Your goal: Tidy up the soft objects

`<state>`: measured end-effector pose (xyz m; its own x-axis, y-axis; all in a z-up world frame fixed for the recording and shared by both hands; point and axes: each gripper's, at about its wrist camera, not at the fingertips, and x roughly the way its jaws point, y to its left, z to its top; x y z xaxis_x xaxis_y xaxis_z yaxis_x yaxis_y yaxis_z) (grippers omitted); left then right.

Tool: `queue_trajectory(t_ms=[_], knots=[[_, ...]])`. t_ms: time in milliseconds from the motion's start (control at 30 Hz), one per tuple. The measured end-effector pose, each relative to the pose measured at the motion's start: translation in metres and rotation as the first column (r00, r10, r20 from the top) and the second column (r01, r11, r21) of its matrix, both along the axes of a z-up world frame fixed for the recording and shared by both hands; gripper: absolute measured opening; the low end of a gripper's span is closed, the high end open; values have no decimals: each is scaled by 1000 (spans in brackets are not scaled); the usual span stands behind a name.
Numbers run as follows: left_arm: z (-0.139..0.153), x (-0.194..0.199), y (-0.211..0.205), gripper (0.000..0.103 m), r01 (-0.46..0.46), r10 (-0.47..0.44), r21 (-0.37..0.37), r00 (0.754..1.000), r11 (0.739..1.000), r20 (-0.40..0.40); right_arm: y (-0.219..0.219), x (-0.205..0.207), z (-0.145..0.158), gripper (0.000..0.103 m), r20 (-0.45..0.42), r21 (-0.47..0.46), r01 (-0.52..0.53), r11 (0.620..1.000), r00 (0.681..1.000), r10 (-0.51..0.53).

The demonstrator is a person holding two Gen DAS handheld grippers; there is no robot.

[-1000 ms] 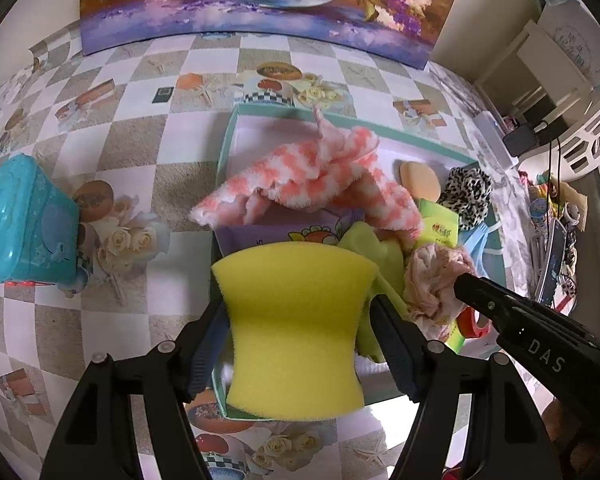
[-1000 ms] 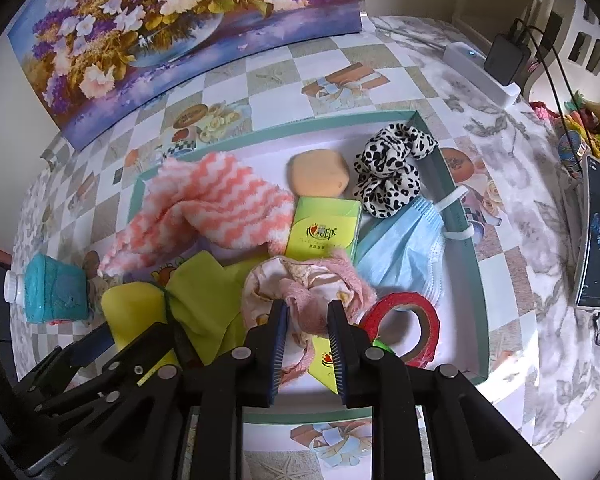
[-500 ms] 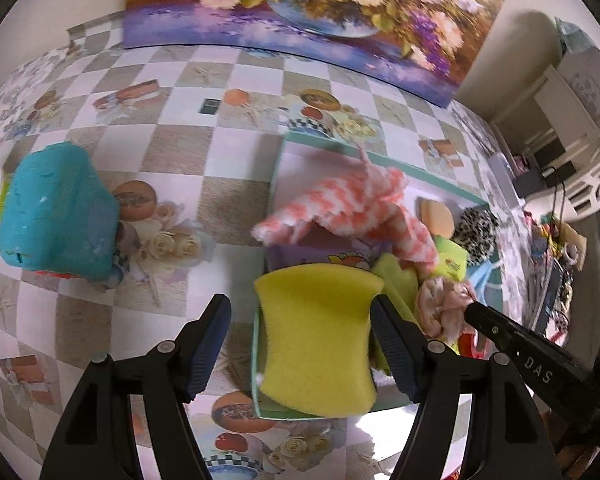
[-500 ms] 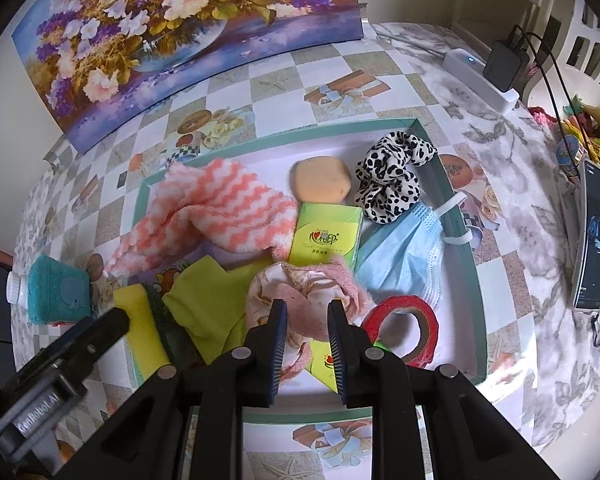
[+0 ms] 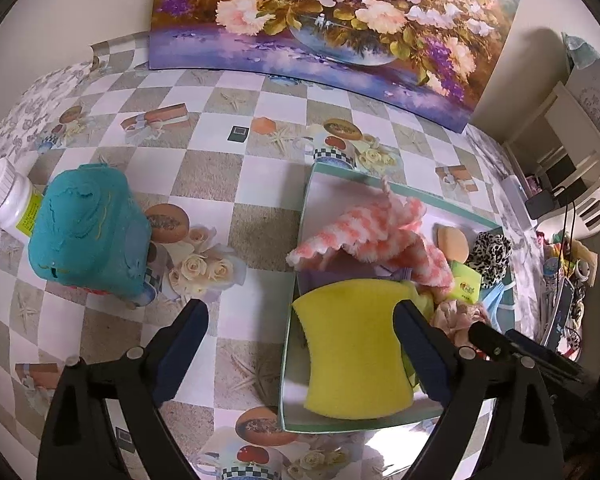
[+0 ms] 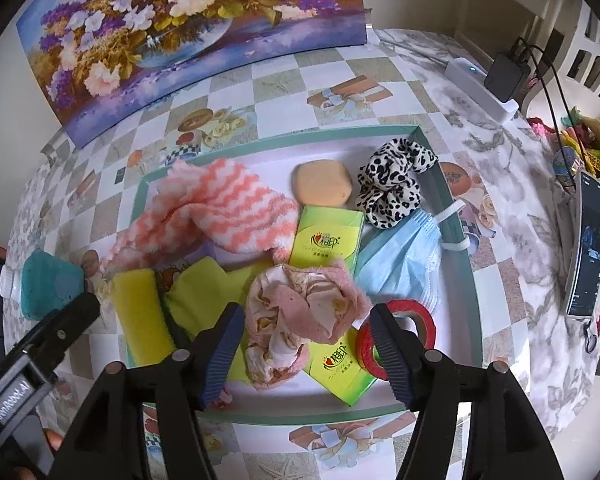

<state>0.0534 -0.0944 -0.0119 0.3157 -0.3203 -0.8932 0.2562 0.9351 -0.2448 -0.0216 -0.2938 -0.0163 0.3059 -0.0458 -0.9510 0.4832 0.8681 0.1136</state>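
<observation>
Crowded tray (image 6: 466, 276): striped cloth (image 6: 216, 208), yellow sponge (image 5: 354, 348), pink cloth (image 6: 300, 312), mask (image 6: 400, 264), tape roll (image 6: 396, 328) packed close. Bare tabletop (image 5: 236, 236) left of tray, bounded by teal pouch (image 5: 88, 236) and white bottle (image 5: 8, 196).

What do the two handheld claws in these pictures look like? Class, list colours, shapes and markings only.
Each claw has two black plastic fingers with round silver screw heads and dark blue ribbed pads. The left claw and the right claw are built alike. Seen from the right wrist camera, the left claw's black body carries white lettering, too blurred to read. No sleeve shows.
</observation>
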Motion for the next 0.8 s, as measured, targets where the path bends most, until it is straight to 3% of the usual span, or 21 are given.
queue_trajectory(t_ms=[167, 233, 267, 333, 367, 800], knots=[[1, 1, 4, 94, -28, 28, 17, 999, 999, 18, 2, 1, -1, 85, -4, -13, -8, 1000, 1000, 8], [1, 2, 8, 94, -63, 62, 42, 997, 997, 37, 2, 2, -2, 93, -4, -14, -9, 1000, 1000, 9], [1, 3, 10, 94, -82, 79, 61, 995, 995, 54, 2, 2, -2, 103, -4, -14, -7, 1000, 1000, 7], [2, 4, 15, 96, -109, 103, 87, 992, 990, 74, 2, 1, -2, 103, -1, -17, -2, 1000, 1000, 2], [1, 5, 17, 102, -121, 114, 94, 991, 988, 77, 1, 1, -2, 103, -1, -19, 0, 1000, 1000, 0], [0, 6, 18, 103, -112, 106, 118, 993, 987, 56, 6, 3, -1, 103, -14, -47, -18, 999, 1000, 17]])
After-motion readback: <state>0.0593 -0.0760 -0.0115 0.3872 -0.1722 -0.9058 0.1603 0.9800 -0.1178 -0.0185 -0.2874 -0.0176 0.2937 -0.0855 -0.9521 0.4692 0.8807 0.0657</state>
